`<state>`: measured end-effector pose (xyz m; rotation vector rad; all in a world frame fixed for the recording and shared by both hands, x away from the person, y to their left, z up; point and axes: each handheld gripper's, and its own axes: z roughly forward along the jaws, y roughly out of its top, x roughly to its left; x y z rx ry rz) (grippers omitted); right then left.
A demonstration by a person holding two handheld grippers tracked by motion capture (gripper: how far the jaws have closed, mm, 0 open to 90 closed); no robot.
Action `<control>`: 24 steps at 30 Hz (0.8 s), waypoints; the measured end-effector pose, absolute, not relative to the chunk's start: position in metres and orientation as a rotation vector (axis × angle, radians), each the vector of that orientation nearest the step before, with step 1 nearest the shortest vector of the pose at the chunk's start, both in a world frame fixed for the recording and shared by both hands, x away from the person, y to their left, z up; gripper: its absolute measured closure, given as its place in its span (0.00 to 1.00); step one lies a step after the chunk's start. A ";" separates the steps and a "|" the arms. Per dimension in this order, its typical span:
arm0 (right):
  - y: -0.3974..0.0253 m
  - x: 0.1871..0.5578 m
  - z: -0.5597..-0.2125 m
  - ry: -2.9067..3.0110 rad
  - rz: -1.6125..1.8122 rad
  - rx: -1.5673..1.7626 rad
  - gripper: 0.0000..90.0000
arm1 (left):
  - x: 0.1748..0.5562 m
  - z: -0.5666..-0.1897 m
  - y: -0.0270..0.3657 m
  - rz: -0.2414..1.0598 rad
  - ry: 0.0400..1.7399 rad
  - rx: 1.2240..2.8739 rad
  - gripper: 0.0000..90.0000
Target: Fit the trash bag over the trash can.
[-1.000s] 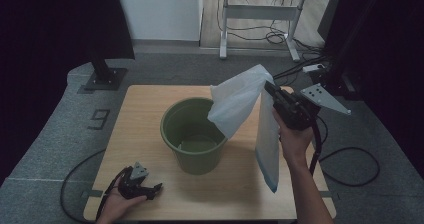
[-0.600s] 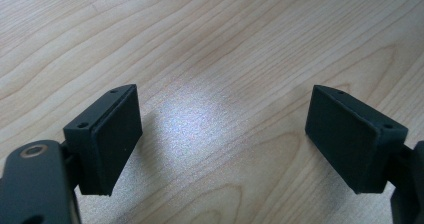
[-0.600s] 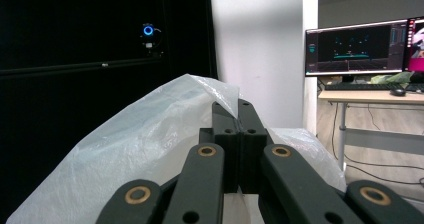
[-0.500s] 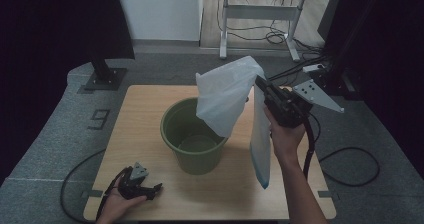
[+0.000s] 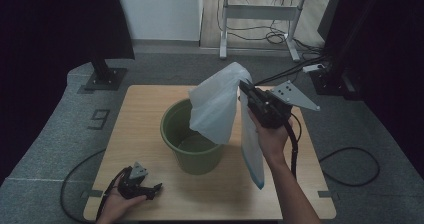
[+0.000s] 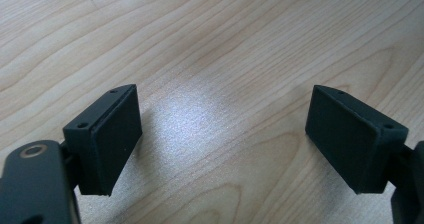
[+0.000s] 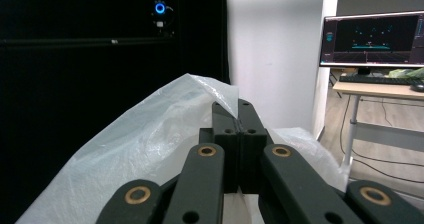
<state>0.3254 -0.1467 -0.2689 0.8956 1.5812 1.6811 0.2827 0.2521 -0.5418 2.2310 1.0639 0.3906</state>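
The left gripper [image 5: 152,188] rests wide open and empty on the table [image 5: 150,104]. Farther off, the right gripper [image 5: 243,87] pinches the white plastic bag [image 5: 215,109], which hangs crumpled, translucent and limp over the green bucket [image 5: 172,136]. With only one edge held, it could slip free or collapse shut.

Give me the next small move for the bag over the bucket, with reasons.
Probably carry the right gripper further left and lower it: it is shut on the white bag, which hangs partly over the green bucket, not yet inside.
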 end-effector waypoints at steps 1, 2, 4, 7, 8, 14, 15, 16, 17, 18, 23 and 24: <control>-0.145 0.326 -0.268 1.584 1.677 0.893 0.99 | 0.283 -0.542 0.252 0.389 1.065 2.231 0.16; -0.144 0.327 -0.266 1.580 1.678 0.892 0.99 | 0.283 -0.542 0.252 0.383 1.067 2.227 0.16; -0.143 0.327 -0.263 1.575 1.682 0.887 0.99 | 0.283 -0.542 0.253 0.383 1.067 2.226 0.16; -0.140 0.327 -0.250 1.554 1.687 0.866 0.99 | 0.283 -0.542 0.253 0.383 1.064 2.229 0.16; -0.140 0.327 -0.250 1.554 1.687 0.866 0.99 | 0.283 -0.542 0.253 0.383 1.064 2.229 0.16; -0.137 0.328 -0.236 1.531 1.698 0.851 0.99 | 0.283 -0.542 0.253 0.381 1.062 2.233 0.16; -0.137 0.328 -0.236 1.531 1.698 0.851 0.99 | 0.283 -0.542 0.253 0.381 1.062 2.233 0.16; -0.136 0.327 -0.234 1.528 1.698 0.844 0.99 | 0.283 -0.542 0.253 0.377 1.063 2.232 0.16; -0.135 0.327 -0.234 1.527 1.695 0.842 0.99 | 0.283 -0.542 0.253 0.377 1.063 2.231 0.16; -0.135 0.327 -0.234 1.527 1.695 0.842 0.99 | 0.283 -0.542 0.253 0.377 1.063 2.231 0.16; -0.134 0.329 -0.234 1.529 1.688 0.849 0.99 | 0.283 -0.542 0.253 0.377 1.064 2.231 0.16; -0.134 0.329 -0.234 1.531 1.685 0.851 0.99 | 0.283 -0.542 0.253 0.377 1.063 2.231 0.16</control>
